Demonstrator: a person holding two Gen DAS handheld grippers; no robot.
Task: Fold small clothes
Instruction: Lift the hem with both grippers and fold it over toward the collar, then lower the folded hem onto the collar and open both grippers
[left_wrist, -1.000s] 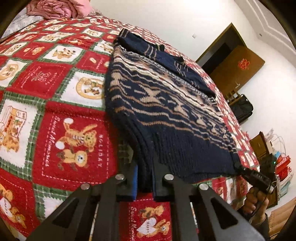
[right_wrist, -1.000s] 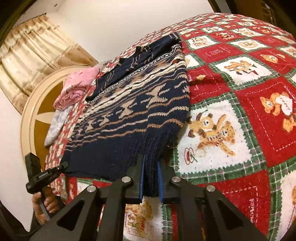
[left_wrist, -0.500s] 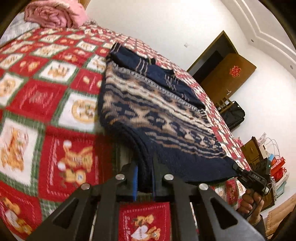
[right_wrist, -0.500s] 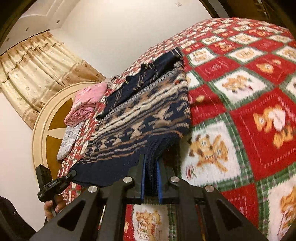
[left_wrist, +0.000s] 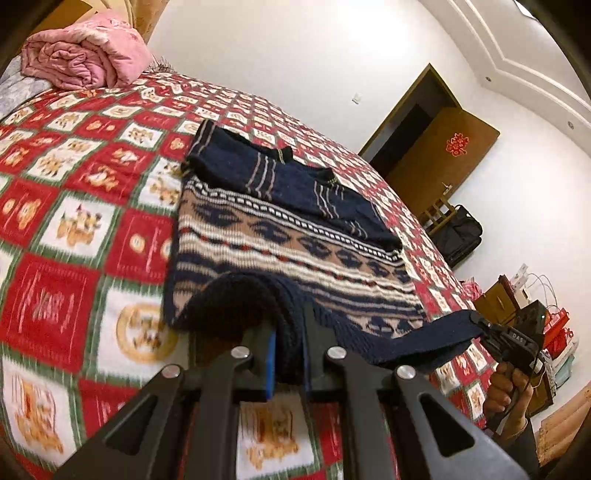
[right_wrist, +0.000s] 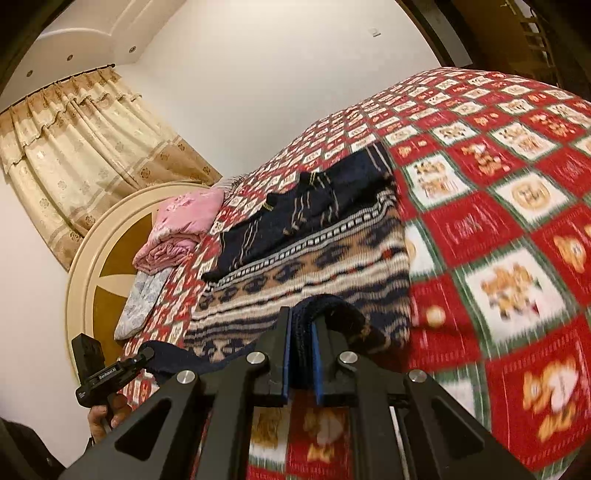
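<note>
Both grippers tilt downward, left gripper (left_wrist: 288, 354) and right gripper (right_wrist: 301, 354) with jaws clenched on the ribbed hem of the navy patterned knit sweater (left_wrist: 295, 236), lifted above the red checked fleece bedspread (left_wrist: 74, 229).

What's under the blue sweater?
The sweater lies on the red teddy-bear blanket, which shows all around it. Whatever the blanket has directly beneath the sweater is covered.
</note>
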